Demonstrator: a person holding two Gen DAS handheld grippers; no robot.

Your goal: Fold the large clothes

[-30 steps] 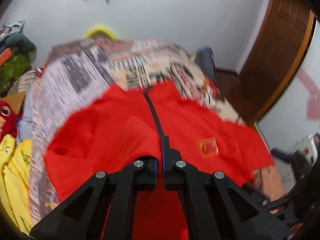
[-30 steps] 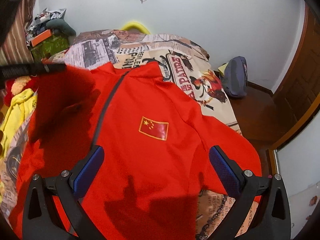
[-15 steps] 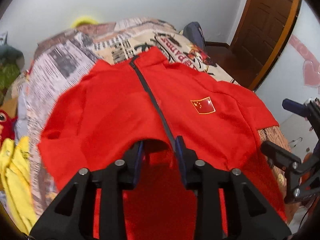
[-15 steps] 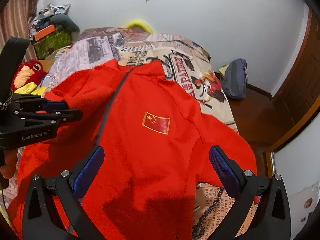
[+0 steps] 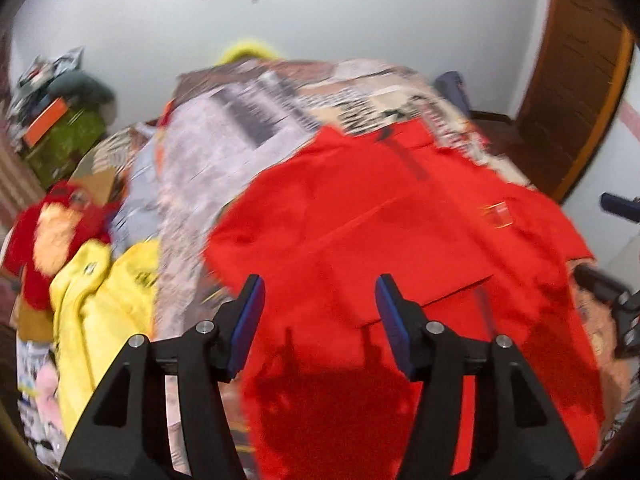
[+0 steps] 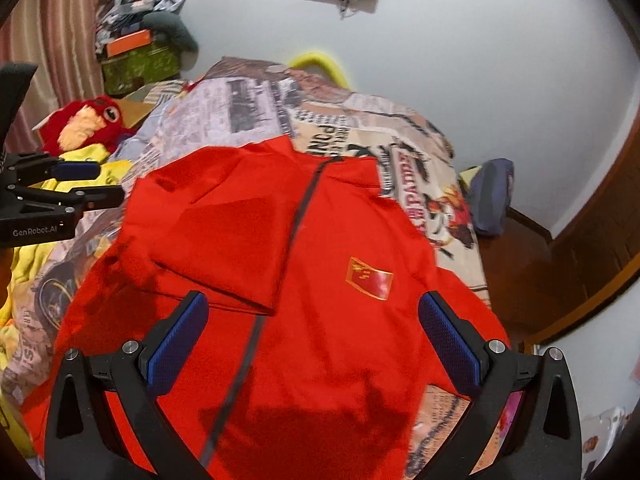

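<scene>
A red zip jacket [image 6: 320, 280] with a small flag patch [image 6: 370, 279] lies face up on the bed; it also shows in the left wrist view [image 5: 400, 240]. Its left sleeve [image 6: 224, 240] is folded across the chest. My left gripper [image 5: 320, 316] is open and empty above the jacket's lower left part; it also shows at the left edge of the right wrist view [image 6: 86, 184]. My right gripper [image 6: 312, 340] is open and empty above the jacket's lower middle.
The bed [image 6: 280, 100] has a newspaper-print cover. A yellow garment [image 5: 104, 292] and a red plush bird [image 6: 86, 120] lie at its left side. A blue backpack [image 6: 490, 196] and a wooden door [image 5: 576, 80] are on the right.
My left gripper opened and let go of the red sleeve, which now lies folded over the chest. The left gripper drew back to the left. The right gripper stayed open.
</scene>
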